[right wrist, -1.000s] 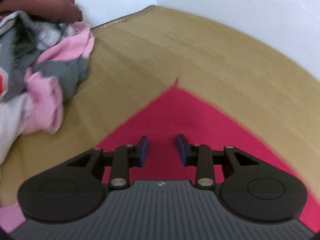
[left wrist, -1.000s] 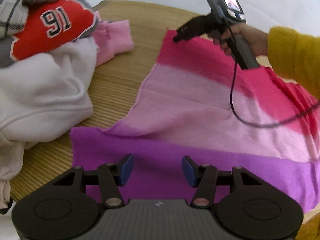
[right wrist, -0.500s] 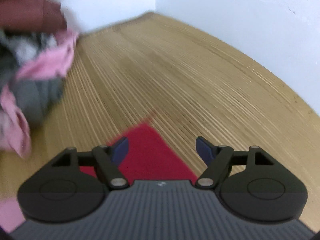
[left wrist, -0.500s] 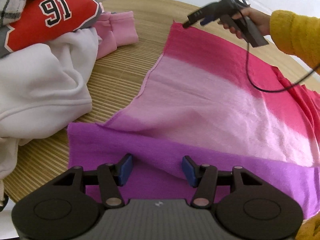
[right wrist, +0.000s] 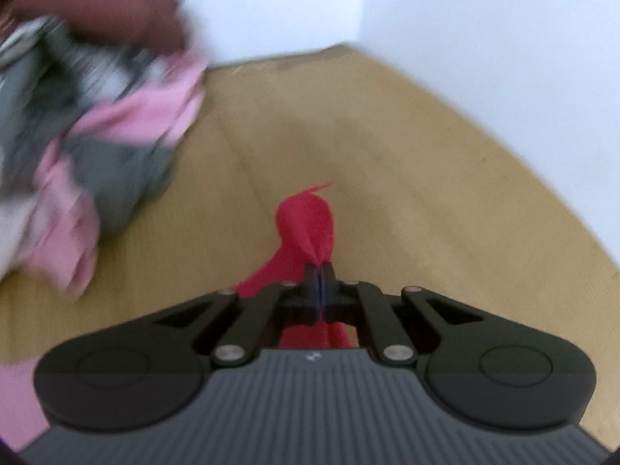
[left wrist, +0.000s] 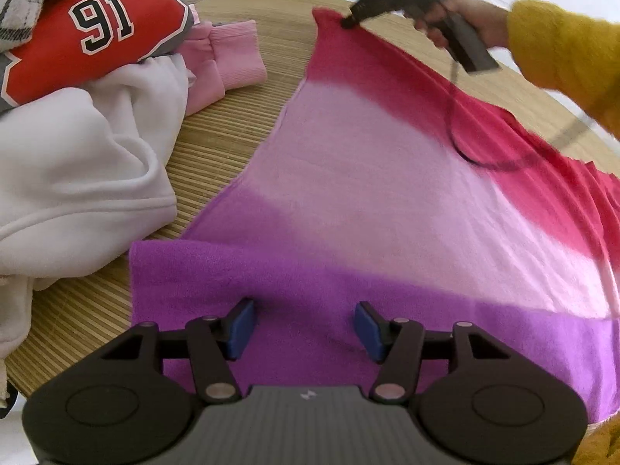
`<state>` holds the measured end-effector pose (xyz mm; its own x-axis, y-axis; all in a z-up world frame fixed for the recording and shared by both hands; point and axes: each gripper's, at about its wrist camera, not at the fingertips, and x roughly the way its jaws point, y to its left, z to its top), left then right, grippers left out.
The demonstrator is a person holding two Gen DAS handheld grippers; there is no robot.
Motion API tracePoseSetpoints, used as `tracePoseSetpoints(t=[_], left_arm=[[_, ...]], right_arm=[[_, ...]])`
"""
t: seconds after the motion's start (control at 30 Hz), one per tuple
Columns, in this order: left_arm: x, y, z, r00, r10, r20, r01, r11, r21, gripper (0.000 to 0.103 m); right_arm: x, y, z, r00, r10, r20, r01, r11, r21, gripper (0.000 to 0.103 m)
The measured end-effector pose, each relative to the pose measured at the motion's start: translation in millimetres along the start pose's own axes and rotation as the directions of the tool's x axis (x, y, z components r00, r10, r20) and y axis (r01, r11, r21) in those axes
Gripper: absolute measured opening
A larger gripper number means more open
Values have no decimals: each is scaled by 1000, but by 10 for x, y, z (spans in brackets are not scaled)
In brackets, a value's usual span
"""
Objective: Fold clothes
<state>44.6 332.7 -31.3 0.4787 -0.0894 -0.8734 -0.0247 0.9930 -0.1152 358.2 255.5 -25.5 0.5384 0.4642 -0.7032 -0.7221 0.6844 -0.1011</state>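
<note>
Striped cloth (left wrist: 372, 178), banded red, pale pink and purple, lies spread over the round wooden table (left wrist: 217, 143); we note the purple band nearest the left wrist camera and the red band at the far side

Left gripper (left wrist: 304, 327): we see its blue pads apart, nothing pinched, the purple band lying flat below and between them. Whether the pads touch the fabric we cannot tell

Right gripper (right wrist: 319, 285): jaws have just been closing and are now clenched on the red corner of the cloth, a puckered fold of red sticking out ahead of the pads. From the left wrist view we see the same gripper (left wrist: 347, 21) at the far red corner, that corner drawn up off the table, held by a hand (left wrist: 461, 15) in a mustard-yellow sleeve (left wrist: 562, 50). A black cable (left wrist: 465, 147) loops down from it over the red band

Left of the cloth we record a heap of other garments: a white hoodie (left wrist: 77, 170), a red jersey marked 91 (left wrist: 93, 31) on top, and a pink garment (left wrist: 228, 58) just beside the cloth's edge, not touching it. Right wrist view is motion-blurred; the heap (right wrist: 89, 124) shows there as pink, grey and maroon
</note>
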Motion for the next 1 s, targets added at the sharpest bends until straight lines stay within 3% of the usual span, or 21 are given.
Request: tracePoseSetpoints(t=[0.23, 0.37, 0.5, 0.6, 0.67, 0.8, 0.87, 1.0], left_arm=[[-14, -29, -15, 1000, 25, -8, -25, 999, 33, 62], [-65, -31, -108, 998, 51, -19, -50, 996, 76, 64], [-102, 18, -123, 997, 67, -26, -65, 996, 67, 65], [-116, 65, -85, 998, 57, -24, -56, 997, 55, 64], [-125, 102, -92, 999, 46, -19, -45, 997, 56, 64], [-138, 93, -149, 999, 51, -13, -49, 991, 126, 65], [-154, 79, -174, 999, 46, -14, -43, 985, 166, 65], [-185, 81, -210, 1000, 21, -20, -16, 977, 215, 66]], right_arm=[[534, -169, 238, 986, -167, 15, 167, 986, -3, 5], [780, -229, 198, 953, -304, -4, 304, 953, 6, 5], [719, -301, 199, 949, -312, -34, 314, 947, 65, 9], [289, -217, 127, 951, -309, 8, 307, 949, 66, 26], [-215, -138, -72, 966, -255, 36, 254, 966, 37, 38], [-1332, 67, -830, 998, -52, -37, 50, 998, -49, 41], [-1890, 192, -1346, 992, 29, -122, -37, 997, -62, 41], [-2829, 545, -2215, 968, 84, -235, -81, 996, 21, 41]])
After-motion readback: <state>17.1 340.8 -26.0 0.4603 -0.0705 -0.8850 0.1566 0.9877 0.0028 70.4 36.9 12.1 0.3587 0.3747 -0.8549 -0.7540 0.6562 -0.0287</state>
